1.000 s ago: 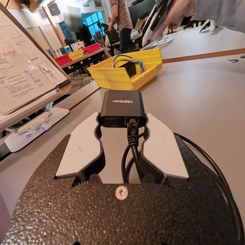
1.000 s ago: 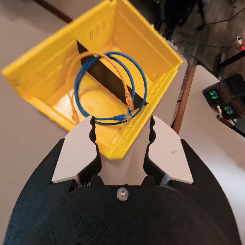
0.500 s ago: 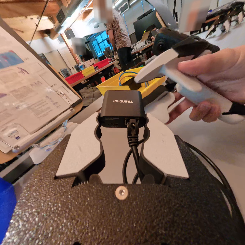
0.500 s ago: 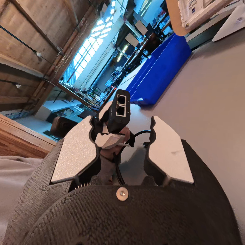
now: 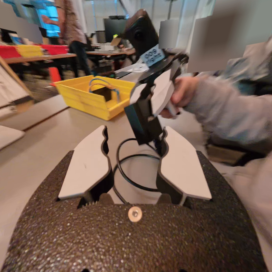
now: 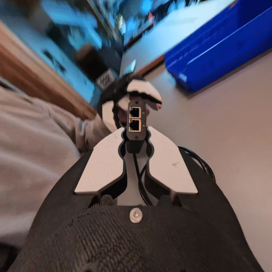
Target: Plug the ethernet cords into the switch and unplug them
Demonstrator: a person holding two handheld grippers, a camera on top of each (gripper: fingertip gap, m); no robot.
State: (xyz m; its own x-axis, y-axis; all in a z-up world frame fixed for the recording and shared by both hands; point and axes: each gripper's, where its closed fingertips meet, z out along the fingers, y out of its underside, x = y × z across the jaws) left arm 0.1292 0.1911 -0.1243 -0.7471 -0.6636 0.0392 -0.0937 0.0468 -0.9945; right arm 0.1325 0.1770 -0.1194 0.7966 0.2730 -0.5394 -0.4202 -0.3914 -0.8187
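The black switch hangs tilted above the table, its upper end clamped in my right gripper. In the right wrist view my right gripper is shut on the switch, whose two empty ports face the camera. A black cord runs from the switch's lower end and loops on the table between my left gripper's fingers; it also shows in the right wrist view. My left gripper is open and holds nothing, with the switch's lower end just beyond its fingertips. A blue cord and an orange cord lie in the yellow bin.
A blue bin stands on the table beyond the switch. My left gripper shows blurred behind the switch in the right wrist view. A grey sleeve fills the right side. A paper stand is at the left. My two grippers' fingertips are within a few centimetres of each other.
My left gripper has opened and let go of the switch. My right gripper has left the yellow bin, closed on the switch's far end and tilted it up.
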